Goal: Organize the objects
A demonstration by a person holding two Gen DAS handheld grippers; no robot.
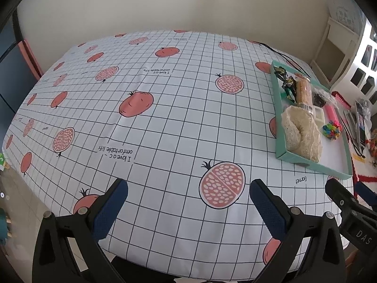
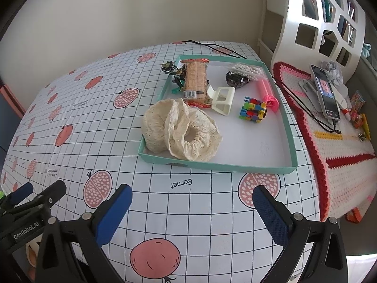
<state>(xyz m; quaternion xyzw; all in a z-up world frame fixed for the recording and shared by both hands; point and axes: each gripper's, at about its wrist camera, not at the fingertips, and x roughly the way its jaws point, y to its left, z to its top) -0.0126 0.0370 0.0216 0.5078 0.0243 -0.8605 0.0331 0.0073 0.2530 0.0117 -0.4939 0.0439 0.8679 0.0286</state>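
Note:
A shallow teal tray (image 2: 212,164) sits on the table, at the right in the left wrist view (image 1: 280,108). In it lie a cream lace piece (image 2: 181,129), a biscuit pack (image 2: 196,81), a white hair claw (image 2: 222,100), a colourful block toy (image 2: 253,109), a pink item (image 2: 267,94), a dark toy car (image 2: 236,79), a bag of white beads (image 2: 245,69) and a green-black toy (image 2: 175,73) at its far left rim. My left gripper (image 1: 188,202) is open and empty over the tablecloth. My right gripper (image 2: 192,206) is open and empty, short of the tray's near edge.
The table wears a grid cloth with pomegranate prints (image 1: 165,118). A black cable (image 2: 212,47) runs behind the tray. To the right is a crocheted mat (image 2: 341,160) with a phone (image 2: 326,94) and small items. A white shelf (image 2: 329,23) stands behind.

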